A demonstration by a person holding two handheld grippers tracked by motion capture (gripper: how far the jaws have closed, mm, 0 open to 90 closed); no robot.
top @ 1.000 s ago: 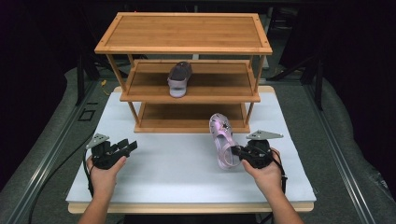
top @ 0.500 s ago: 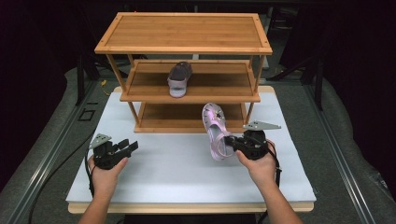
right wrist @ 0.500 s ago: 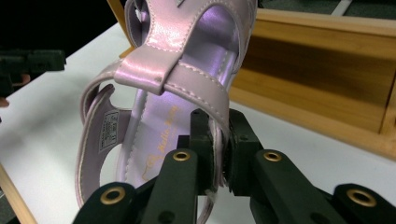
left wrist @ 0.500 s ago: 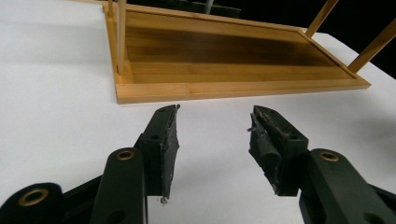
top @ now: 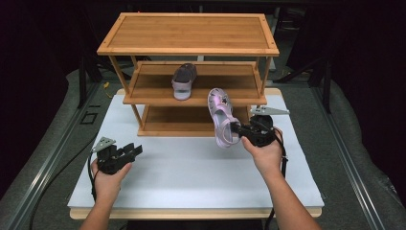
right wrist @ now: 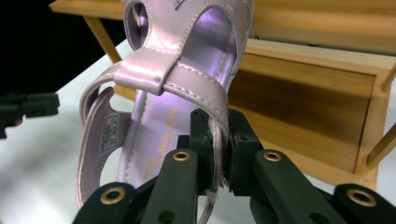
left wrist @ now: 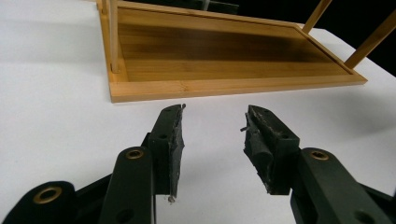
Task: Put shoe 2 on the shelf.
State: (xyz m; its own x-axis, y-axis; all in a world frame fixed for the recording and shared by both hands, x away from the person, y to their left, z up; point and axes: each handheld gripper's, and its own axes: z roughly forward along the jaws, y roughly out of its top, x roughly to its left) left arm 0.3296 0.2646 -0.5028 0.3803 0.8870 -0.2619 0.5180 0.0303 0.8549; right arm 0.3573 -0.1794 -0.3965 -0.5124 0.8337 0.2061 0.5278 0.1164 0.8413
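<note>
A shiny pink sandal (top: 220, 116) hangs in the air in front of the wooden three-tier shoe rack (top: 187, 48), toe pointing up toward the middle shelf. My right gripper (top: 238, 131) is shut on the sandal's side strap (right wrist: 215, 122), seen close up in the right gripper view (right wrist: 219, 154). A matching sandal (top: 183, 80) lies on the rack's middle shelf, toe toward the back. My left gripper (top: 131, 151) rests low over the white table at the front left, open with nothing between its fingers (left wrist: 212, 140). It faces the rack's bottom shelf (left wrist: 224, 51).
The white tabletop (top: 191, 177) stretches between the two hands. The rack's top shelf (top: 189, 31) and bottom shelf (top: 182, 122) carry nothing. Dark floor and metal rails (top: 52, 153) surround the table.
My right gripper has lifted the pink sandal off the table and carried it up and leftward toward the rack's middle shelf. The left gripper has stayed where it was.
</note>
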